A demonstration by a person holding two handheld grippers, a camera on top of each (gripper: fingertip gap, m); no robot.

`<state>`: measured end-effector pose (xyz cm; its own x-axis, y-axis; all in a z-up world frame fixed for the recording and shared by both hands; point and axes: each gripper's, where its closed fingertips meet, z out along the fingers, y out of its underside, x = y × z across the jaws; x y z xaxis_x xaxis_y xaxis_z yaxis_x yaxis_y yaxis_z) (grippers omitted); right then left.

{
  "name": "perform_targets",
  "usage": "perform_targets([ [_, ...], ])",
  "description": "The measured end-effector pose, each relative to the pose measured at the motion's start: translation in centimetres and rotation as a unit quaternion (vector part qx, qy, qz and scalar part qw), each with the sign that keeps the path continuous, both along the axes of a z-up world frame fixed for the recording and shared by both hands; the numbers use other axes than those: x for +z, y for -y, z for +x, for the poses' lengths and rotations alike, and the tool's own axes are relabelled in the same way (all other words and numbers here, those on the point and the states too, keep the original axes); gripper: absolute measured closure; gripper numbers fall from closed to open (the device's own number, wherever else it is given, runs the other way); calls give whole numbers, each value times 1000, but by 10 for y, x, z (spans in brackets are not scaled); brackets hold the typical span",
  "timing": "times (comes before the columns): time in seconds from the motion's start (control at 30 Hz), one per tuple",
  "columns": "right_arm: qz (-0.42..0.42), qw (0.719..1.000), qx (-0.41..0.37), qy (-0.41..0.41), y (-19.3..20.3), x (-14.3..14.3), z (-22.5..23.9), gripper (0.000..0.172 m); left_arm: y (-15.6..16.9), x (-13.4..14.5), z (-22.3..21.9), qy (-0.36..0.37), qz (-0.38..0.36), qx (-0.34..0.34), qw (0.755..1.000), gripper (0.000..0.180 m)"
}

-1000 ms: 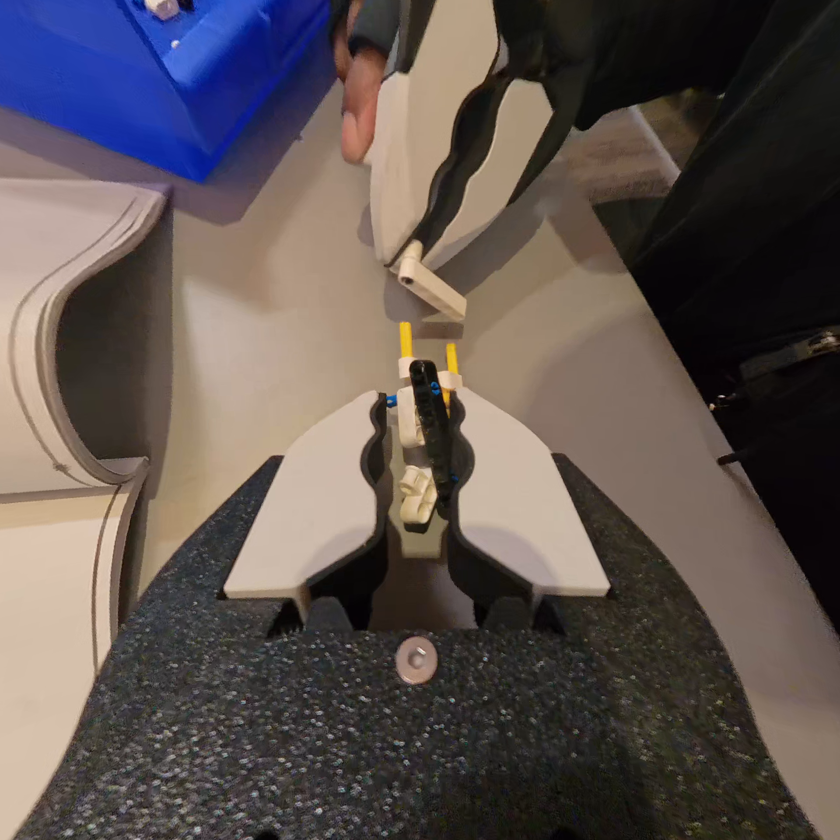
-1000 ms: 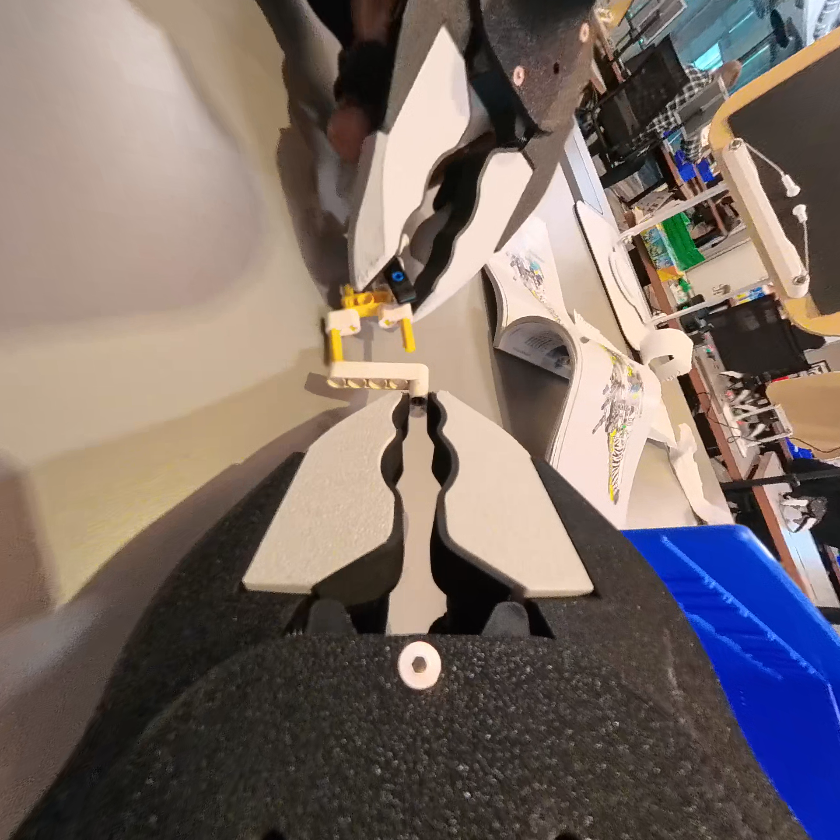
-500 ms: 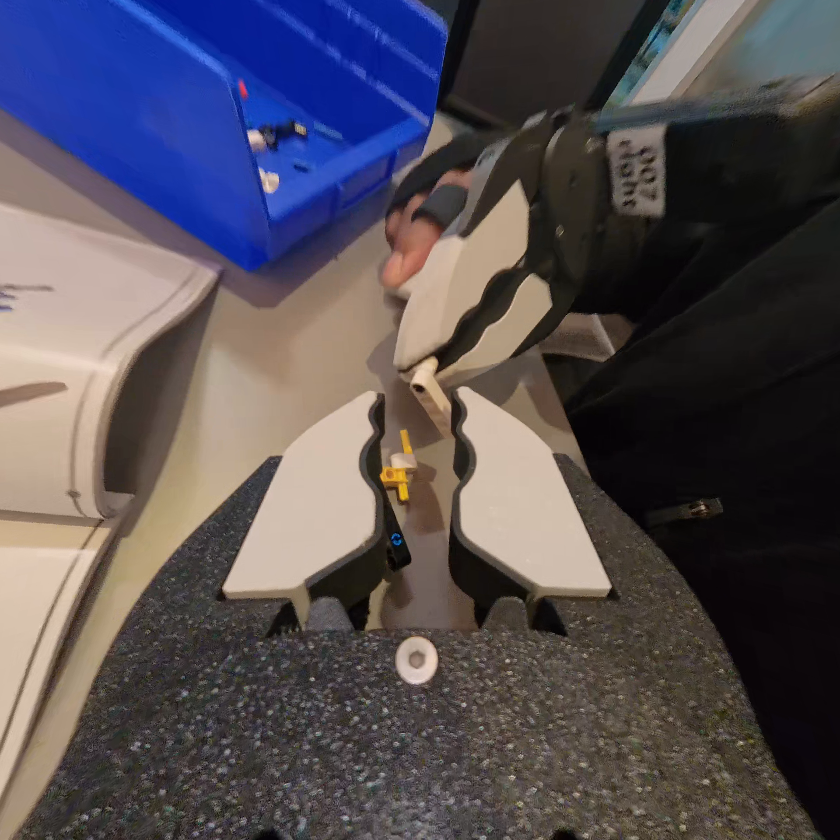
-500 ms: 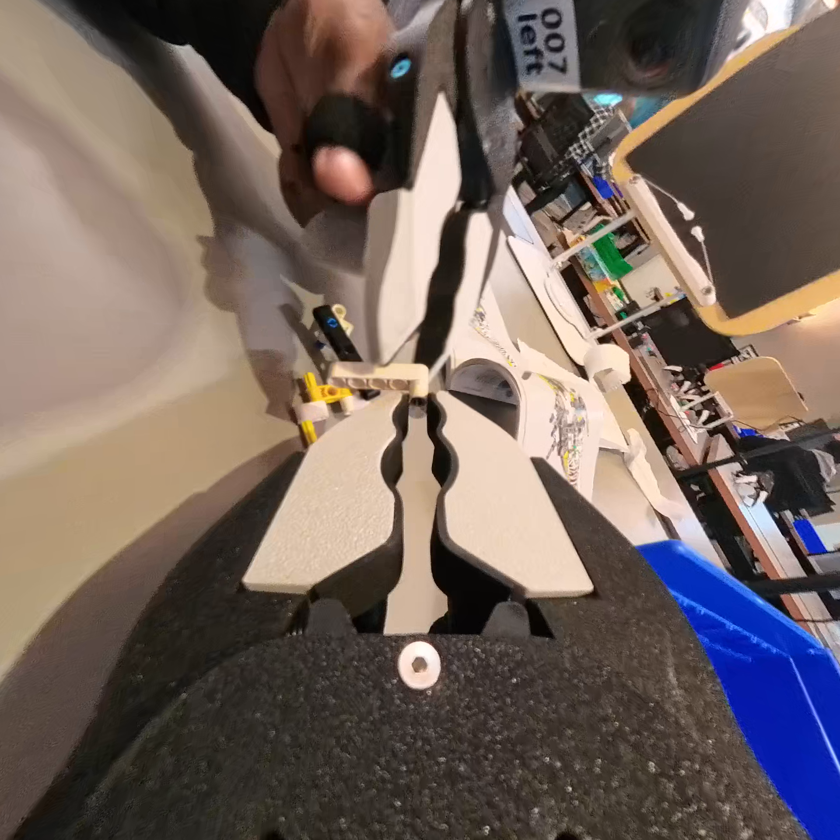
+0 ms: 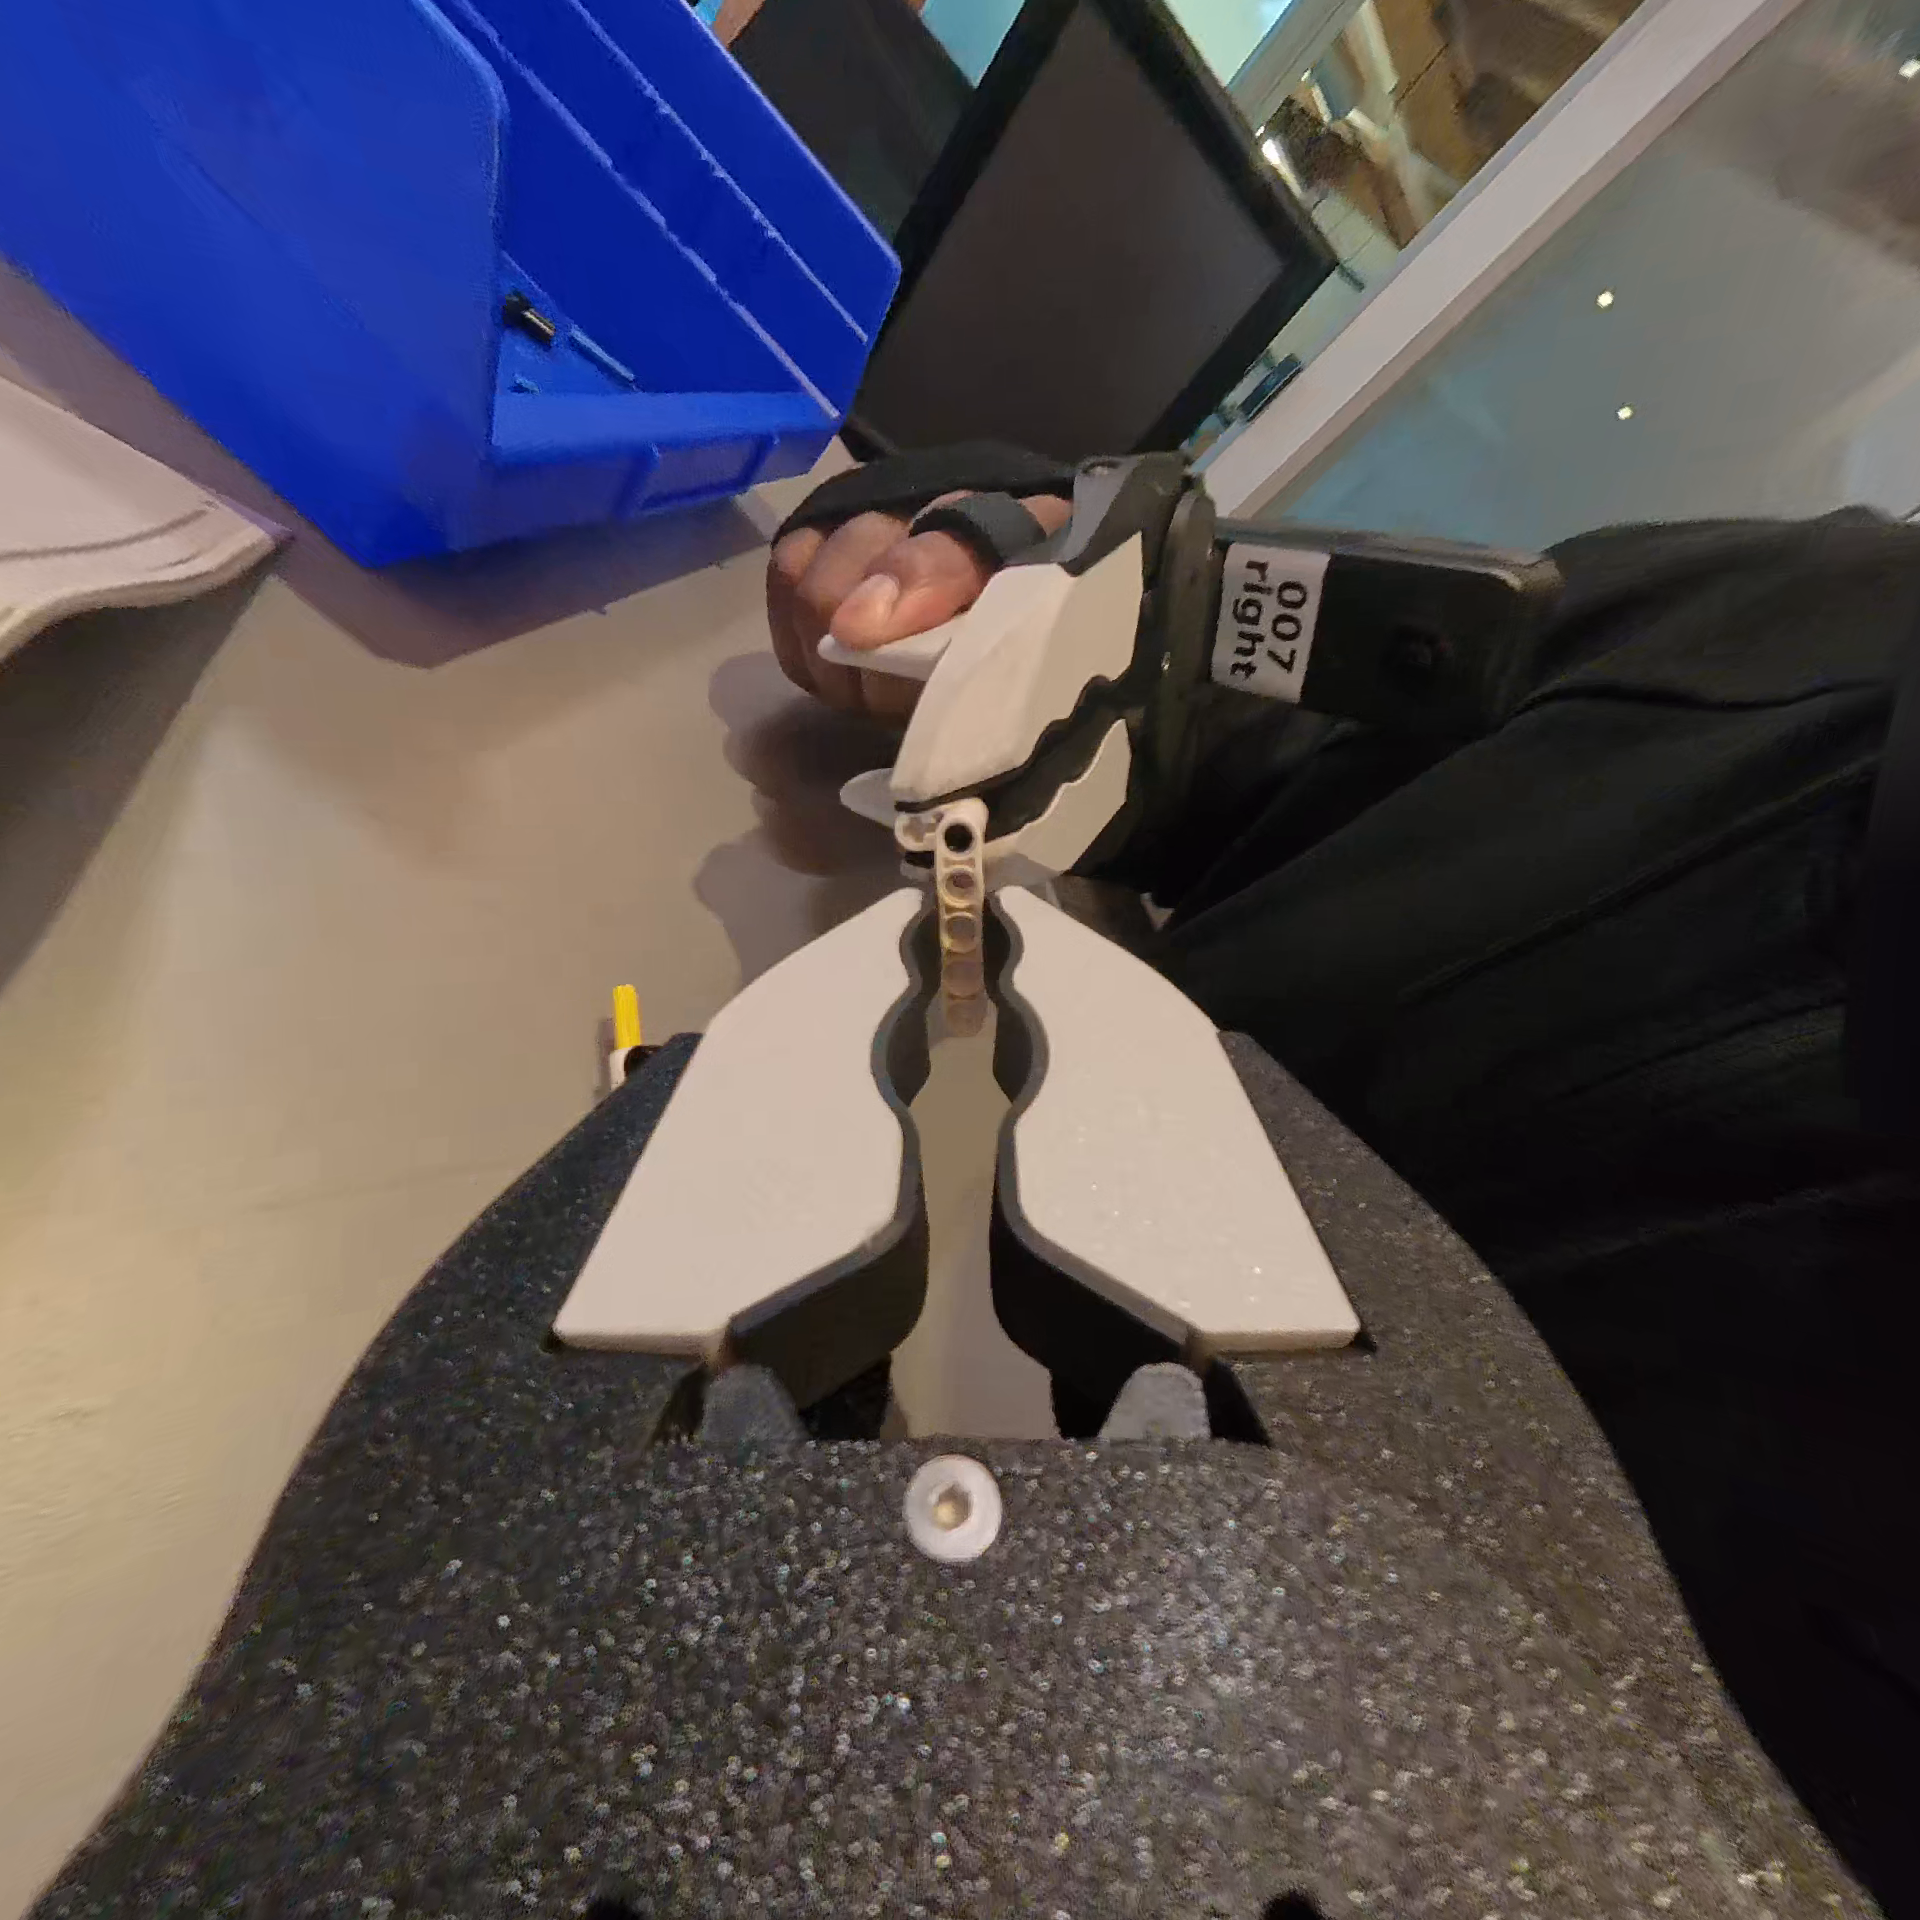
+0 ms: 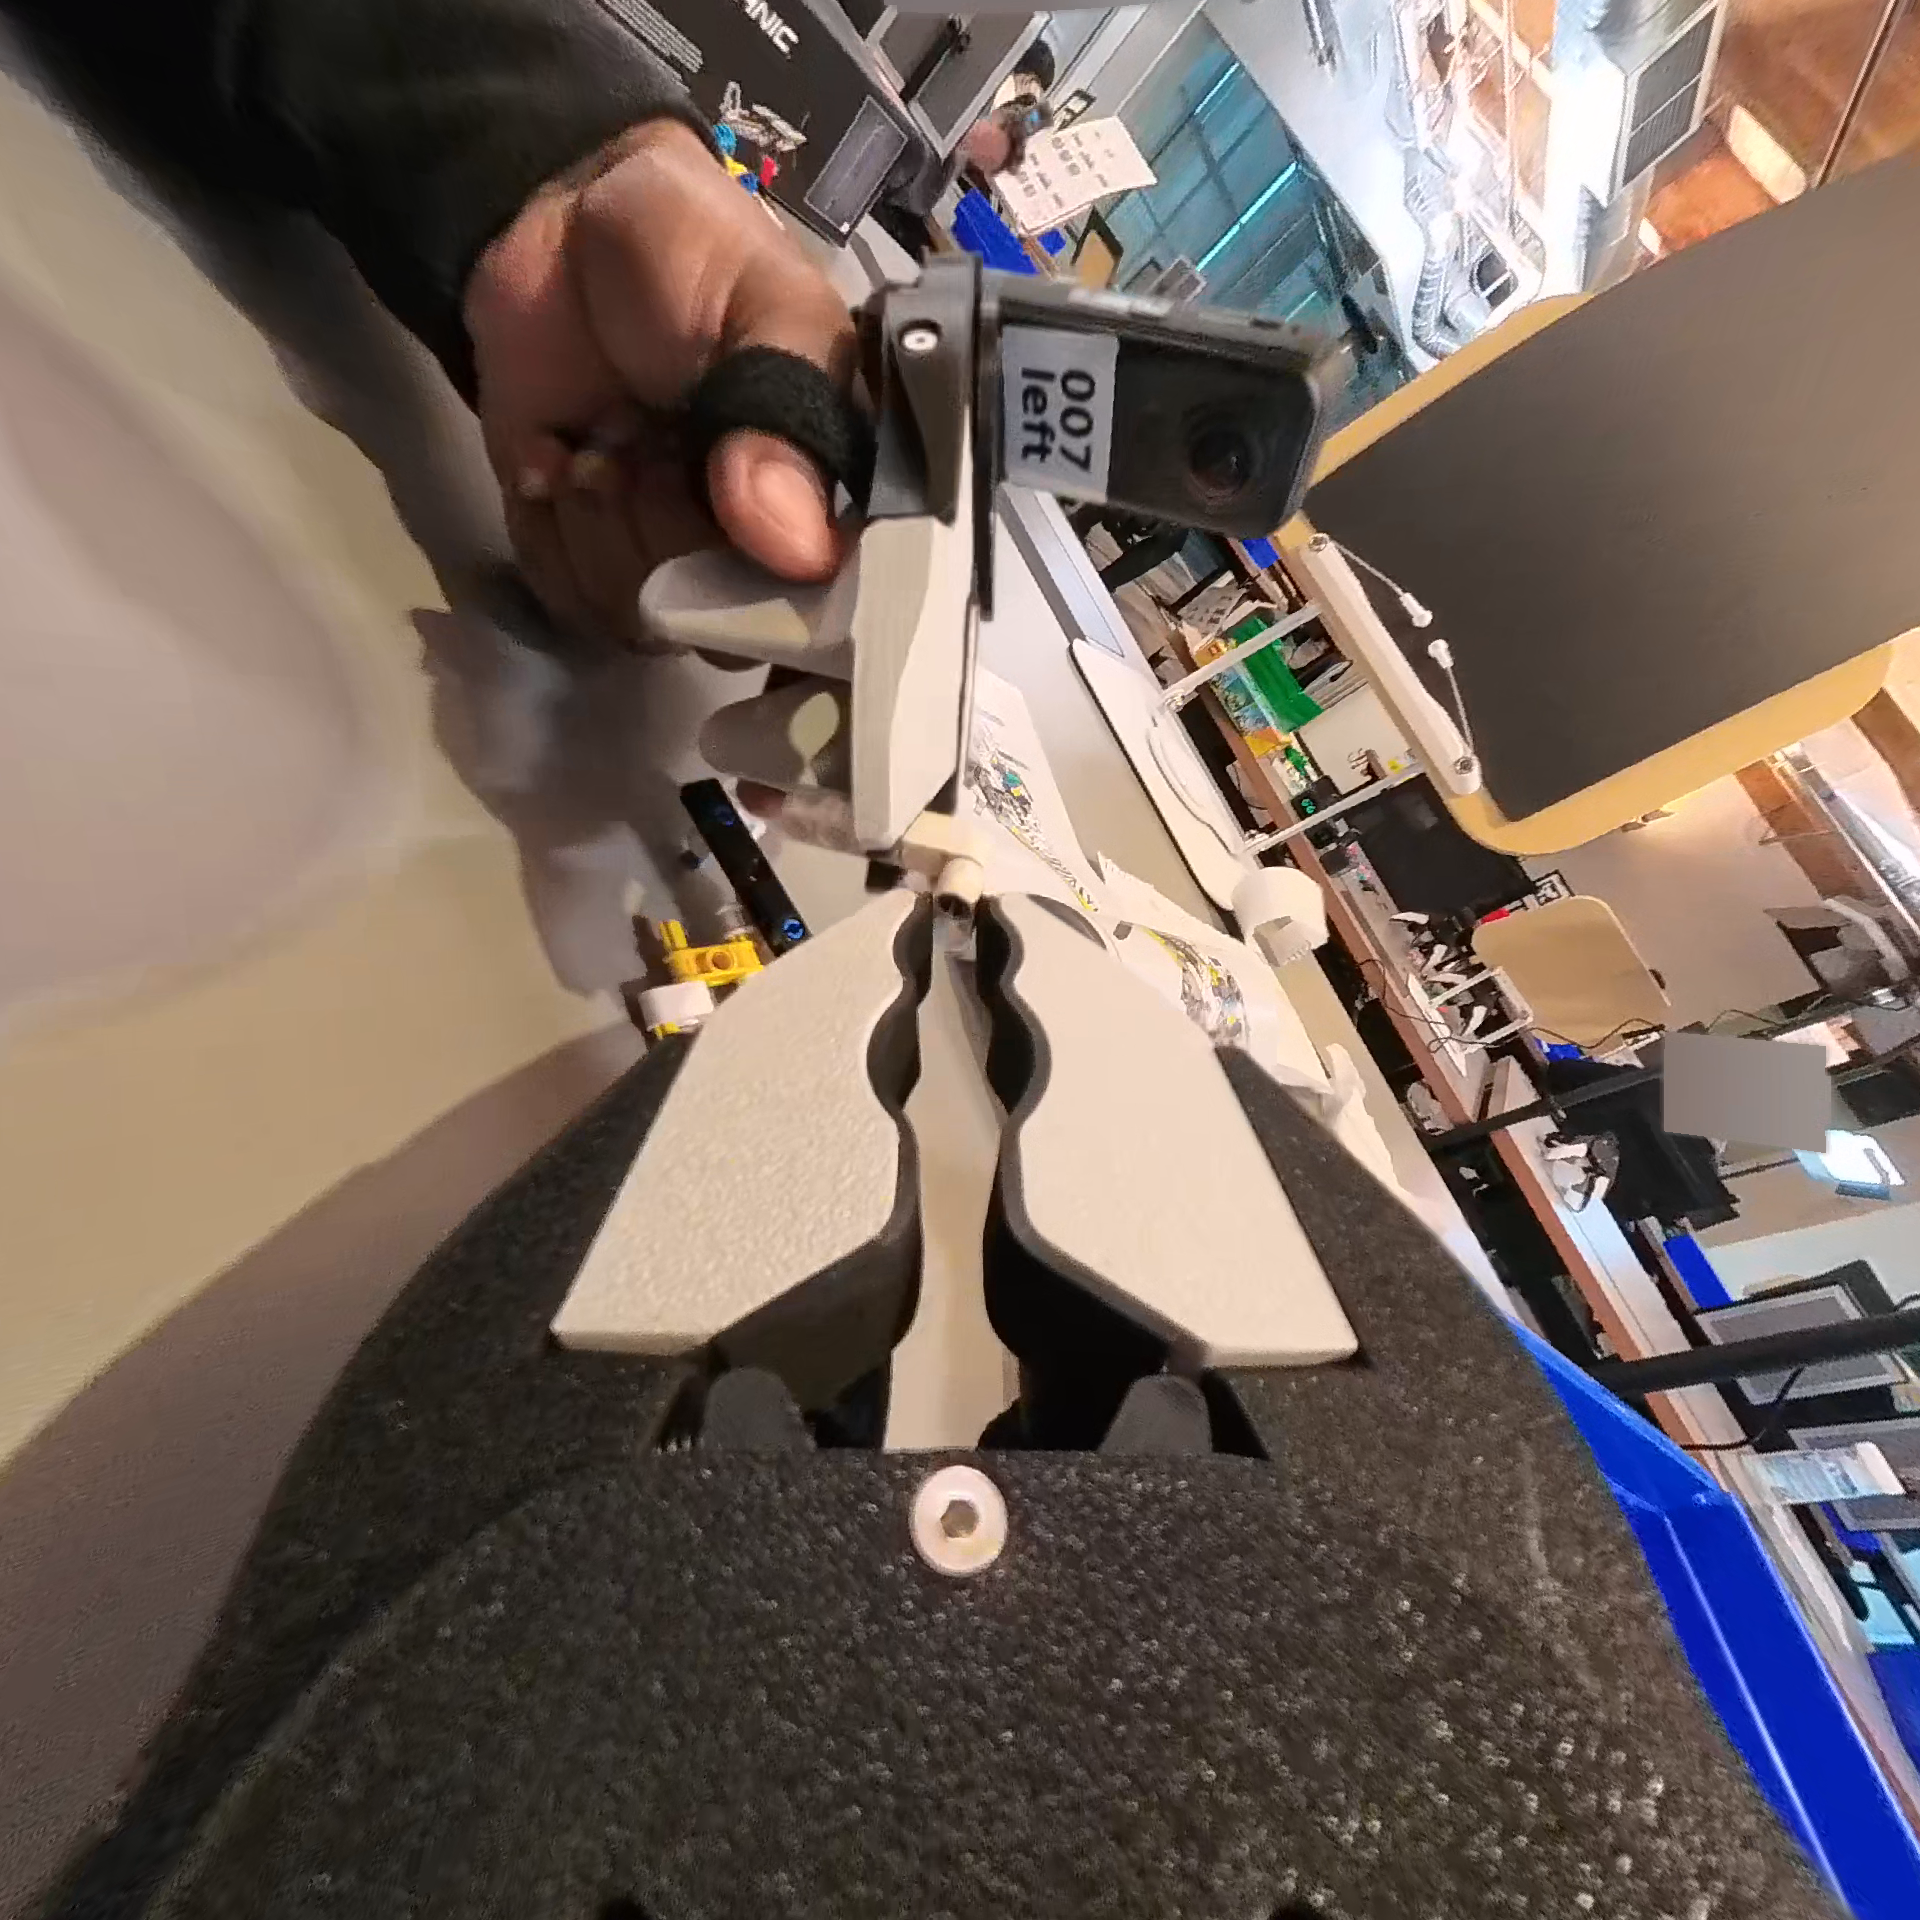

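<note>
Narrowed since half a second ago, the left gripper's (image 5: 961,906) fingers, which then stood wide over the table (image 5: 312,935), now close on the long arm of the white holed beam (image 5: 958,883), both pads against its sides near the tips. The right gripper (image 5: 935,808) still clamps the same beam at its bent end, fingers narrow, so the beam is off the table and spans from one set of tips to the other. The yellow-and-white assembly (image 6: 707,961) and the black beam (image 6: 743,873) with blue pins, earlier carried by the left gripper, now lie on the table just beside the right gripper's left finger. Only the left wrist view shows the beam's row of holes face-on, the gloved hand (image 5: 862,603) on the right gripper, and the blue bin (image 5: 416,260) behind. Only the right wrist view shows the left gripper (image 6: 914,836) edge-on, coming down from above onto the beam's end at the right gripper's (image 6: 951,914) tips; it also shows the whole set-down assembly, of which the left view catches only a yellow pin (image 5: 624,1013), and an open booklet (image 6: 1174,956) beyond.
</note>
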<state>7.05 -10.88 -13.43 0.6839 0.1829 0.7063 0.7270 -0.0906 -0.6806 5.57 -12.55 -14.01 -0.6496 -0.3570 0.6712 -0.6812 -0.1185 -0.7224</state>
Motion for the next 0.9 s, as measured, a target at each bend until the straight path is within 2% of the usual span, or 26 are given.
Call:
perform_targets([
  [0.07, 9, 1000, -14, 6, 2, 3, 6, 164, -5, 4, 3, -1, -18, 16, 1000, 171],
  [0.13, 11, 999, -30, -15, 9, 4, 19, 164, -26, 13, 9, -6, -61, 50, 997, 171],
  [0.23, 10, 999, -37, -33, 13, 4, 25, 165, -40, 13, 12, 2, -55, 70, 996, 171],
  [0.4, 4, 997, -46, -63, 12, 4, 30, 165, -26, 12, 21, 39, 3, 69, 997, 171],
  [0.53, 7, 993, -71, -99, 18, 9, 40, 165, -11, 47, 51, 125, 52, 78, 988, 171],
  [0.67, 14, 984, -95, -148, 30, 13, 51, 165, 19, 77, 104, 205, 118, 85, 968, 171],
  [0.8, 18, 976, -107, -187, 43, 17, 58, 164, 36, 69, 152, 207, 182, 103, 956, 154],
  [0.9, 17, 972, -109, -209, 53, 18, 62, 165, 38, 60, 151, 210, 192, 103, 953, 147],
])
